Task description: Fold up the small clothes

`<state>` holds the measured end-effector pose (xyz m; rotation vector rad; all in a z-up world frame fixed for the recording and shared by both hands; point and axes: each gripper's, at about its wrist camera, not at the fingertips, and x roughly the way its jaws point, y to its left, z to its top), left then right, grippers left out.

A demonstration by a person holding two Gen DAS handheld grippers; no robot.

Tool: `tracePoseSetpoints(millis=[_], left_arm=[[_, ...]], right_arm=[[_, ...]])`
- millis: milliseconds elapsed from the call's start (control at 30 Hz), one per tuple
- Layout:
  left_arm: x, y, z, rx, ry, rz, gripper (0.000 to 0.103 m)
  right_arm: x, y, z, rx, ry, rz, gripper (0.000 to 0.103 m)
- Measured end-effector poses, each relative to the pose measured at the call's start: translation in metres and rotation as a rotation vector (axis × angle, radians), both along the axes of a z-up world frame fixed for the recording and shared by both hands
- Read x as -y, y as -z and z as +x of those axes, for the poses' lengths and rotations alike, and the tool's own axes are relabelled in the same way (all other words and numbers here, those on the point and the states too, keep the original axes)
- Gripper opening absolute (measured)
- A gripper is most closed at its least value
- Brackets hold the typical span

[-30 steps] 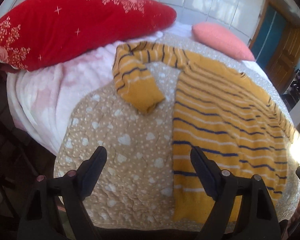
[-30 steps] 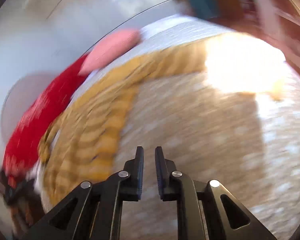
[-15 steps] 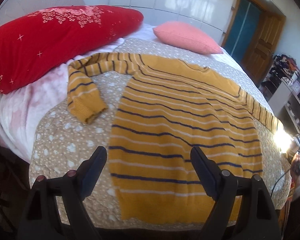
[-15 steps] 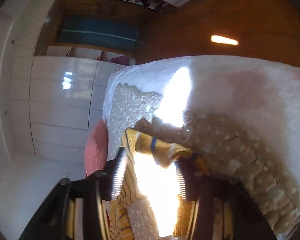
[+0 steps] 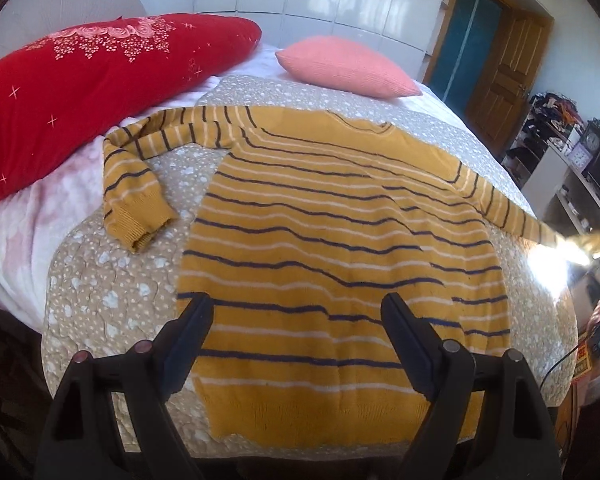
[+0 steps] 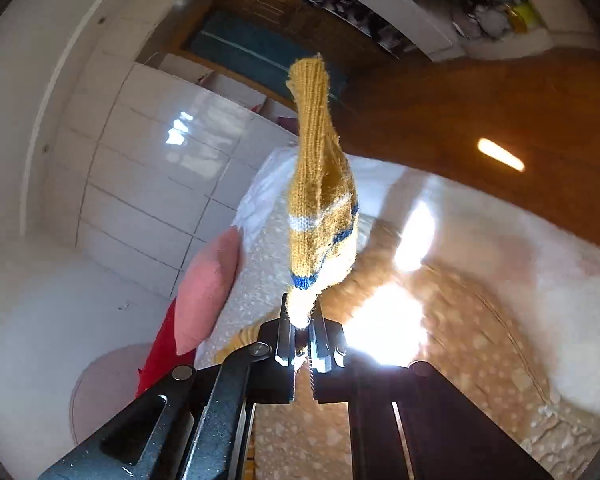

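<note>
A yellow sweater (image 5: 332, 248) with navy and white stripes lies flat on the bed, hem toward me. Its left sleeve (image 5: 136, 184) is bent back on the quilt, cuff near the body. Its right sleeve (image 5: 512, 216) stretches out to the right, lifted at its end. My left gripper (image 5: 296, 320) is open and empty, hovering above the sweater's hem. My right gripper (image 6: 300, 320) is shut on the right sleeve's cuff (image 6: 320, 200), which sticks up past the fingertips.
The sweater rests on a tan dotted quilt (image 5: 112, 288) over a pink blanket (image 5: 32, 220). A red pillow (image 5: 80, 92) and a pink pillow (image 5: 344, 66) lie at the bed's head. A wooden door (image 5: 504, 76) and cluttered shelves (image 5: 560, 136) stand at the right.
My right gripper closed on the right sleeve's cuff and lifted it off the bed. My left gripper shifted right, over the sweater's hem, and stayed open.
</note>
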<state>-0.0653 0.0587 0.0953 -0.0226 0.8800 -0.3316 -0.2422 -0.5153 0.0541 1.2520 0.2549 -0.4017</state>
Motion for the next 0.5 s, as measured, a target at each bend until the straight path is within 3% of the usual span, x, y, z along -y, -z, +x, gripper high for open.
tracePoseSetpoints(millis=[100,133,233,300,433,500], left_arm=[[-0.001,-0.001,-0.001,0.019,-0.003,0.023,0.085],[-0.003,-0.001,-0.001,0.018,-0.008,0.024,0.085],[-0.01,0.002,0.003,-0.003,-0.028,0.008,0.085],[-0.013,0.005,0.006,-0.016,-0.037,-0.013,0.085],[-0.011,0.011,0.007,-0.024,-0.034,-0.023,0.085],[-0.012,0.012,0.007,-0.02,-0.03,-0.033,0.085]], right_arm=[[-0.003,0.046,-0.027,0.002,0.035,0.109,0.002],[-0.007,0.044,-0.028,0.013,0.032,0.078,0.002],[-0.01,0.028,-0.018,-0.09,0.038,-0.019,0.012],[-0.006,0.024,-0.016,-0.092,0.053,-0.021,0.03],[0.006,0.01,-0.024,-0.114,0.118,0.003,0.032],[0.016,0.016,-0.028,-0.16,0.127,-0.012,0.026]])
